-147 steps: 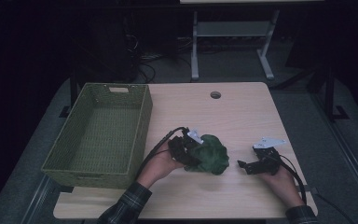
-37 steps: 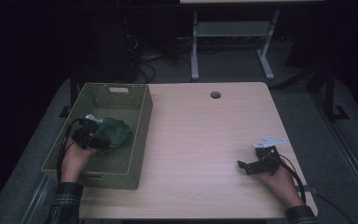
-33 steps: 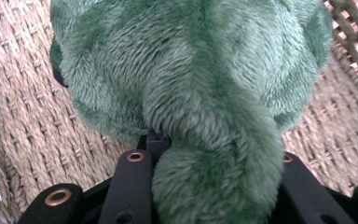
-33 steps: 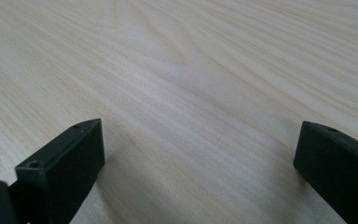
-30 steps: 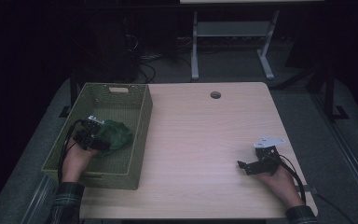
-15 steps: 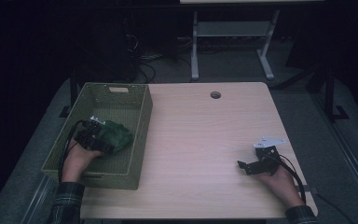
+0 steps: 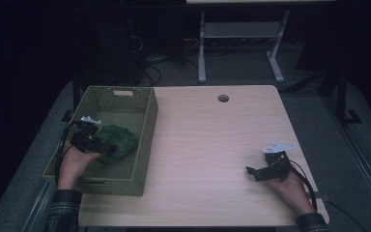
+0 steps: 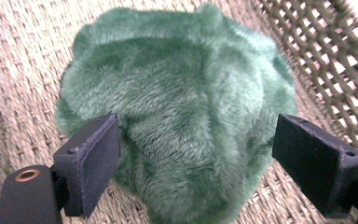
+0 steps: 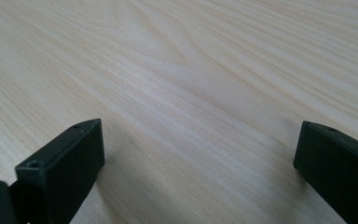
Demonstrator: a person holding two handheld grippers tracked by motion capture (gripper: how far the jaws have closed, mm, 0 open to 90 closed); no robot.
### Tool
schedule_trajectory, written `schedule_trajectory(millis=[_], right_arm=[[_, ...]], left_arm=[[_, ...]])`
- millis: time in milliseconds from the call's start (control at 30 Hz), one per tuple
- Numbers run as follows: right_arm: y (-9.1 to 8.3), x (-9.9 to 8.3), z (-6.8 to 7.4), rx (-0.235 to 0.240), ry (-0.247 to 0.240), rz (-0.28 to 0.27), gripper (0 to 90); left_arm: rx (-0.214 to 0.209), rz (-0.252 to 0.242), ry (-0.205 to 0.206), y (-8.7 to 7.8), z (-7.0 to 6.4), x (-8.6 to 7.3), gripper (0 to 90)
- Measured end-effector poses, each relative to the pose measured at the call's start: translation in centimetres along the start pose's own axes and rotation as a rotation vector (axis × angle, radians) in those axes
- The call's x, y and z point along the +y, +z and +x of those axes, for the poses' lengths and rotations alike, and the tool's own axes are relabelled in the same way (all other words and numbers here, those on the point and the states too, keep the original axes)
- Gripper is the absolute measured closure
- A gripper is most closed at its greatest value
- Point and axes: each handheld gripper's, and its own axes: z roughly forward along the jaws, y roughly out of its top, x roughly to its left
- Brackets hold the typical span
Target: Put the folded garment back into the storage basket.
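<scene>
Green fuzzy plush fabric, a rounded bundle point(image 8: 177, 121), lies on the woven floor of the olive-green rectangular wicker basket point(image 7: 145, 140) at the left of the high view, and the left gripper point(image 7: 101, 147) in the person's left hand sits over it with its jaws spread wide on either side of the bundle, the left jaw brushing the fur and the right jaw apart from it. Lower right in that view, the right gripper point(image 7: 253, 173) rests on the pale wooden table point(image 7: 212, 145), well apart from the basket, its jaws wide open over bare wood grain.
</scene>
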Motion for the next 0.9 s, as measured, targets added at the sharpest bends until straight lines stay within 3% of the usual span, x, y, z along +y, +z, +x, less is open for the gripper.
schedule_trajectory(millis=[367,600,900], right_arm=[[0.0,0.0,0.0,0.000,-0.006,-0.003,1.4],[0.0,0.0,0.0,0.001,0.002,0.000,1.4],[0.0,0.0,0.0,0.001,0.007,-0.001,1.4]], left_arm=[[-0.019,-0.097,0.030,-2.4,-1.6,2.1,14.7],[-0.051,-0.139,0.078,-3.3,-4.2,3.4,14.7],[-0.125,-0.202,0.130,-3.5,-8.3,5.2,14.8]])
